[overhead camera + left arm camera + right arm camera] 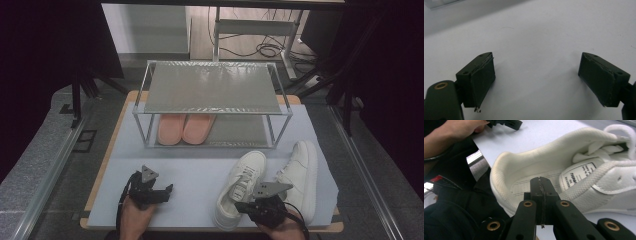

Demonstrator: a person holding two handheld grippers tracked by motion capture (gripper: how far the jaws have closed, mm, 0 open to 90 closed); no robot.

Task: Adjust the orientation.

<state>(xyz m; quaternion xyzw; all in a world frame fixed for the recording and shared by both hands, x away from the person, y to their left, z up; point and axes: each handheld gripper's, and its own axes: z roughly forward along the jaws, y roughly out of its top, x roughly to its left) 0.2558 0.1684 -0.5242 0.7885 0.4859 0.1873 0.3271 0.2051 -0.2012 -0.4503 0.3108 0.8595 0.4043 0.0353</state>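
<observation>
You are working at a table covered by a pale sheet (200, 180), a two-jaw tool in each hand. Your right gripper (540, 185) is sitting with its jaws clenched flat together, nothing between the pads, their tips poised inside the heel opening of a white sneaker (574, 165); whether the tips are touching the insole cannot be told. In the high view that sneaker (240, 187) is lying near the table's front edge, toe pointing away from you and a little to the right, with the right gripper (250, 206) hovering at its heel. A second white sneaker (302, 175) is resting on its side just to the right, sole facing outward, the two shoes close together at the front and parting toward the toes. Your left gripper (165, 192) is waiting over the bare sheet at the front left, well apart from both sneakers. Seen along its own jaws, the left gripper (536, 82) is standing released, jaws spread wide with only the pale sheet (536, 37) below them. Behind the shoes, a metal-framed shoe rack (212, 87) is standing at the far side of the table, and a pair of pink slippers (184, 129) is lying side by side on the left part of its lower shelf.
</observation>
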